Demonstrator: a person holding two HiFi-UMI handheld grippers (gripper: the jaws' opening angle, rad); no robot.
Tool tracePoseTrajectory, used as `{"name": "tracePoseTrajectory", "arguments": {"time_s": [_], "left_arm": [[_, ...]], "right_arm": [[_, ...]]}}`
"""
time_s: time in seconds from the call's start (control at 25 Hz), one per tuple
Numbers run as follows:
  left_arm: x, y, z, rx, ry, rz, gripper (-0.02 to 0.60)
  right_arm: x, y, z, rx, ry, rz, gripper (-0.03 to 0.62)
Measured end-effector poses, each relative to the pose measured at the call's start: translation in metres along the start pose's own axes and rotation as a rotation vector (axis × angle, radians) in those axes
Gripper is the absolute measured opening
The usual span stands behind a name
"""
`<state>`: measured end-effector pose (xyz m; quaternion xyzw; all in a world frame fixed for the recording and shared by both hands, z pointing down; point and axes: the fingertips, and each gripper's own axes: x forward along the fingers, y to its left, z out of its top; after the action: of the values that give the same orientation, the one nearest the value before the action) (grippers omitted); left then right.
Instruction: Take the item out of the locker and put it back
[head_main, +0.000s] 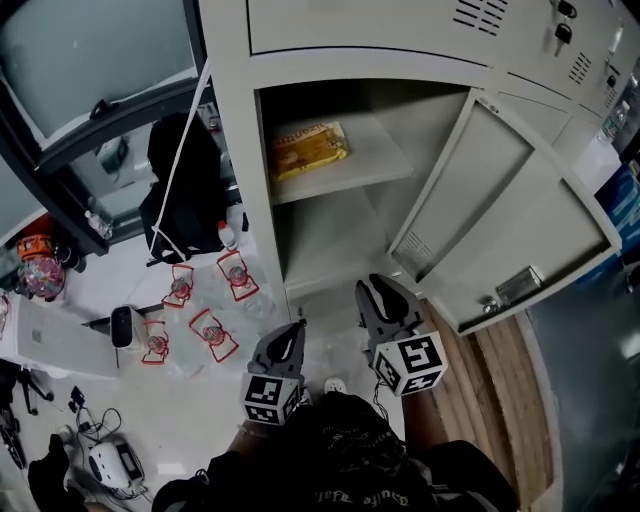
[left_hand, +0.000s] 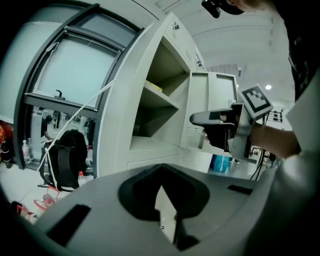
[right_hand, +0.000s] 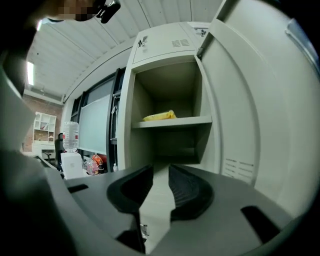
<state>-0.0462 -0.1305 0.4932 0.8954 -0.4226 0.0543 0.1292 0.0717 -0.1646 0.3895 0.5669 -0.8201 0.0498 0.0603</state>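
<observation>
The grey locker (head_main: 250, 180) stands with its door (head_main: 510, 210) swung wide to the right. A yellow packet (head_main: 308, 148) lies on the upper shelf (head_main: 380, 160), toward the left; it also shows as the yellow packet (right_hand: 160, 116) in the right gripper view and as a thin yellow edge (left_hand: 154, 86) in the left gripper view. My left gripper (head_main: 296, 326) hovers low in front of the locker, its jaws shut and empty (left_hand: 161, 186). My right gripper (head_main: 376, 288) is held beside it, nearer the opening, jaws a little apart with nothing between them (right_hand: 160, 168). It also shows as the right gripper (left_hand: 196, 119) in the left gripper view.
Several plastic bottles with red labels (head_main: 205, 325) lie on the floor left of the locker, by a black backpack (head_main: 180, 180) and a white cord. Keys (head_main: 563, 30) hang in an upper locker door. A water dispenser (right_hand: 71, 140) stands far left.
</observation>
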Motion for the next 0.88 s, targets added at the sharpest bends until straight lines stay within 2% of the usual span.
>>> {"name": "tracePoseTrajectory", "arguments": {"time_s": [0.04, 0.08, 0.2, 0.36, 0.56, 0.88], "left_arm": [[0.002, -0.002, 0.004, 0.002, -0.005, -0.005, 0.008], [0.003, -0.003, 0.007, 0.004, -0.01, -0.008, 0.008], [0.009, 0.001, 0.012, 0.005, -0.022, 0.006, 0.008], [0.011, 0.0, 0.014, 0.003, -0.025, 0.011, 0.008], [0.012, 0.006, 0.01, -0.006, -0.018, 0.036, 0.008], [0.01, 0.014, 0.011, -0.01, -0.025, 0.073, 0.008]], "right_arm": [[0.002, -0.001, 0.008, -0.014, -0.005, 0.01, 0.106], [0.005, -0.002, 0.017, -0.027, -0.014, 0.019, 0.112], [0.014, -0.007, 0.045, -0.052, -0.059, 0.029, 0.112], [0.023, -0.015, 0.078, -0.015, -0.122, 0.041, 0.112], [0.035, -0.027, 0.115, -0.028, -0.203, 0.013, 0.118], [0.064, -0.039, 0.153, -0.052, -0.221, 0.03, 0.126]]}}
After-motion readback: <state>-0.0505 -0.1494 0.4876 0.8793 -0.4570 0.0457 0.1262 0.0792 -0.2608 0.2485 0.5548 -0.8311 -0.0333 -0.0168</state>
